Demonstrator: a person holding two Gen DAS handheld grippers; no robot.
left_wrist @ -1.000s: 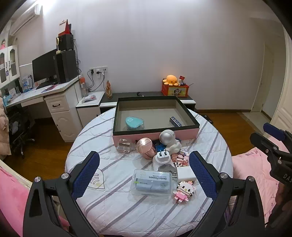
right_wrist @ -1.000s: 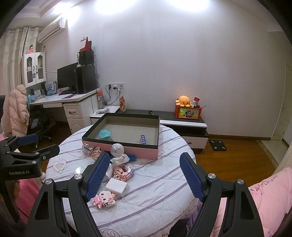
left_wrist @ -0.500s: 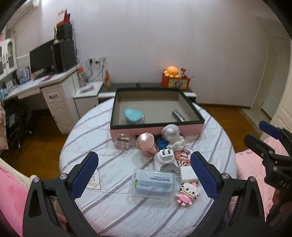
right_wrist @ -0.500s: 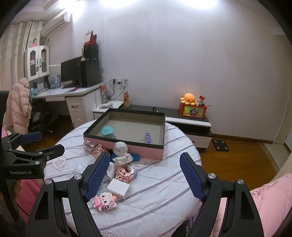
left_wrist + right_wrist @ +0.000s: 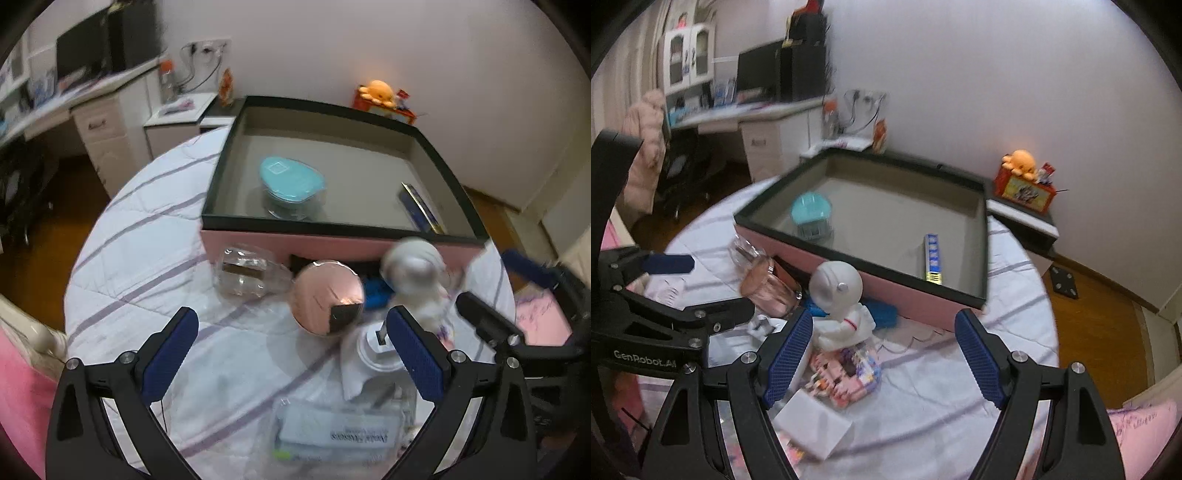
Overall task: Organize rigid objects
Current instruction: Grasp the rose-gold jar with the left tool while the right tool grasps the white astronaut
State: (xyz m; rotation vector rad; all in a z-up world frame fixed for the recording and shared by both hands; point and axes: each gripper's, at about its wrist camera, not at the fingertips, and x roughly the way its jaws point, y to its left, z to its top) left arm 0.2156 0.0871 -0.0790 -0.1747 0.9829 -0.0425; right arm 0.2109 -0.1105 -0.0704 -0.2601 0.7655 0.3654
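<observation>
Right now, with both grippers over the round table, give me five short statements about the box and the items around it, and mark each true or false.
1. The teal-lidded container sits inside the black-rimmed box. True.
2. The white astronaut figure lies inside the box. False: it stands on the table outside the box's pink front wall.
3. The right gripper is open and holds nothing. True.
4. The box is empty apart from the teal-lidded container. False: a blue rectangular pack also lies in it.
5. The left gripper is shut on the rose-gold cup. False: its fingers stand apart with nothing between them.
</observation>
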